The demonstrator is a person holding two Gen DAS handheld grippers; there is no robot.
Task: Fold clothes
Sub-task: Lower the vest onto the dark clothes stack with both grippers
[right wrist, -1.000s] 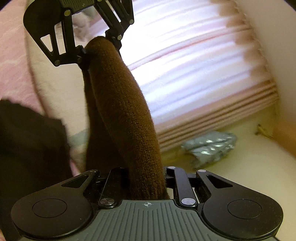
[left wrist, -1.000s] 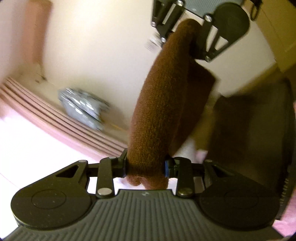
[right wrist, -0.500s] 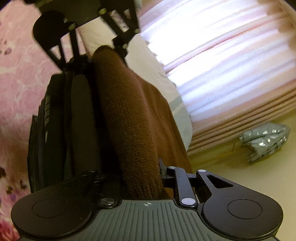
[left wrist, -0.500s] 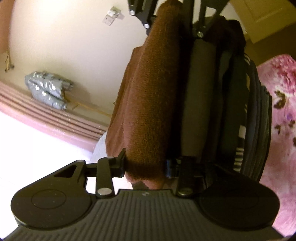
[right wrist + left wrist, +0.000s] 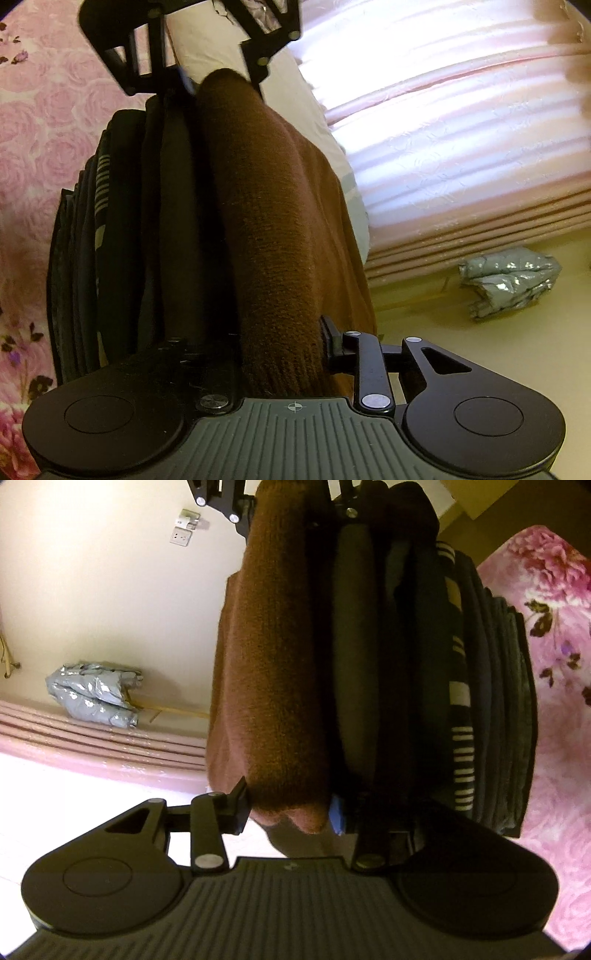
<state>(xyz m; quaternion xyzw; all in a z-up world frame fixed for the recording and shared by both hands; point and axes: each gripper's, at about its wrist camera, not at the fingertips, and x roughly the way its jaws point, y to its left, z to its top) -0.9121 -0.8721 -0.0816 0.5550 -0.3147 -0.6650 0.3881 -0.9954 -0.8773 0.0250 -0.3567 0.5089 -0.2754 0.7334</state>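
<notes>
Now both jaws grip the brown sweater [image 5: 280, 672] ends, flush against the dark folded stack [image 5: 480, 686].

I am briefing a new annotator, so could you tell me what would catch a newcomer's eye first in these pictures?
The brown knit garment fills the centre, stretched between the left gripper and the right gripper, both clamped on its folded edge. Right beside it is a stack of dark folded clothes on the pink floral bedspread. A crumpled silver bag lies on the floor by the pink curtain.
</notes>
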